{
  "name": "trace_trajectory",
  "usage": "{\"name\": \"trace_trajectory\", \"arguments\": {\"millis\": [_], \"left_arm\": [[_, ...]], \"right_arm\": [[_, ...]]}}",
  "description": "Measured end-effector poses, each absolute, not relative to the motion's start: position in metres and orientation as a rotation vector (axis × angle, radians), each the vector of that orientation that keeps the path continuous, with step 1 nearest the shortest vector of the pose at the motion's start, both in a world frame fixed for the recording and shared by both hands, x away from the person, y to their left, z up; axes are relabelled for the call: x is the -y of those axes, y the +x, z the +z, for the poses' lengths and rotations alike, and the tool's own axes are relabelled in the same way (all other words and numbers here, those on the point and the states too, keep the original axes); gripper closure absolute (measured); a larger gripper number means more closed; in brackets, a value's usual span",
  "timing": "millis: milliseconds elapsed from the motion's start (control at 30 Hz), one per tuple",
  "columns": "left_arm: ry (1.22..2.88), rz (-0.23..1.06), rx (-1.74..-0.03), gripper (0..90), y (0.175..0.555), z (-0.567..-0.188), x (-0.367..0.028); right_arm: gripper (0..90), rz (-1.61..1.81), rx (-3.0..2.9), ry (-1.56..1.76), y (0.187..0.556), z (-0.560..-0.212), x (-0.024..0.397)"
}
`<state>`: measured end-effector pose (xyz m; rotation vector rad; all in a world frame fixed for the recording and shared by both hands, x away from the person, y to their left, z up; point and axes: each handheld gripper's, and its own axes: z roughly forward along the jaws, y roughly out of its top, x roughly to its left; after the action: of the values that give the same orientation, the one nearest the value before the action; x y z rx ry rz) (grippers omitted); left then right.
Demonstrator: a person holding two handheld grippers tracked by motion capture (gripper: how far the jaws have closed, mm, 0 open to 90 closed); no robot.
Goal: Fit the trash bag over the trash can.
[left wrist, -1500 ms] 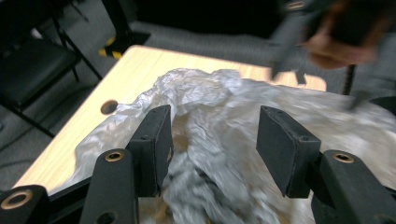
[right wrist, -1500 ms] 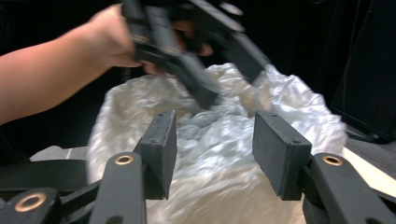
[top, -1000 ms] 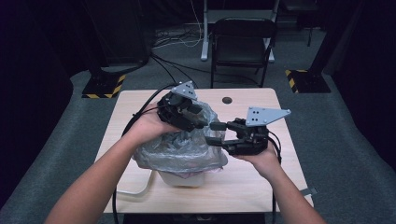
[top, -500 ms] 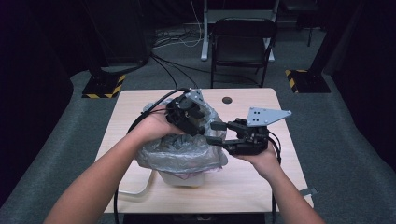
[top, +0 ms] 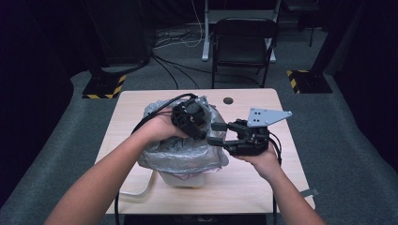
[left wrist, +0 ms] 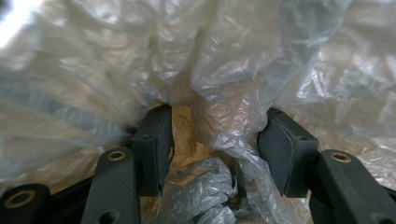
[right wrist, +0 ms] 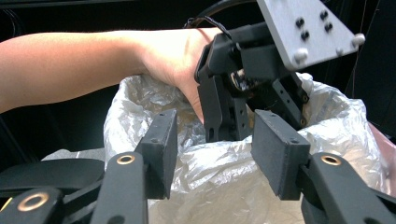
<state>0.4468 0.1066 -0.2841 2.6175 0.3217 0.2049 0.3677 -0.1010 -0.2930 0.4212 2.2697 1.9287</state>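
Observation:
A clear plastic bag (top: 178, 154) lines a white bin (top: 184, 179) in the middle of the table. My left gripper (top: 193, 127) points down into the bag's mouth. Its jaws (left wrist: 219, 140) stand apart and have just been closing. A crumpled fold of the bag film (left wrist: 224, 112) hangs between the pads, which do not press on it. My right gripper (top: 213, 133) lies level at the bag's right rim and points left. In its own view its jaws (right wrist: 217, 149) are open, with the bag's rim (right wrist: 224, 163) just beyond them and the left gripper (right wrist: 243, 93) behind.
The wooden table (top: 253, 187) has a round hole (top: 228, 100) near its far edge. A white strap (top: 141, 187) lies at the bin's near left. A black chair (top: 244, 42) stands behind the table, and striped floor bases (top: 101, 86) sit at both sides.
My left gripper has sunk from above the bag into its mouth and tipped downward. The right gripper has stayed at the bag's right rim.

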Motion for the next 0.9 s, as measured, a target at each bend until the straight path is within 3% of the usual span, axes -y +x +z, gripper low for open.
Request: {"name": "trace_trajectory", "arguments": {"millis": [233,433,633,900], "left_arm": [[2.680,0.175,-0.332,44.4,0.445,-0.287,-0.101],[2.679,0.243,-0.305,37.5,0.437,-0.259,-0.108],[2.595,0.284,-0.335,37.3,0.428,-0.228,-0.143],[2.453,0.300,-0.410,38.8,0.419,-0.215,-0.200]], "right_arm": [[50.1,1.930,-2.266,0.420,0.367,-0.294,0.101],[49.9,1.921,-2.274,0.419,0.367,-0.293,0.101],[49.7,1.926,-2.267,0.418,0.366,-0.294,0.102],[49.5,1.930,-2.262,0.425,0.366,-0.294,0.101]]}}
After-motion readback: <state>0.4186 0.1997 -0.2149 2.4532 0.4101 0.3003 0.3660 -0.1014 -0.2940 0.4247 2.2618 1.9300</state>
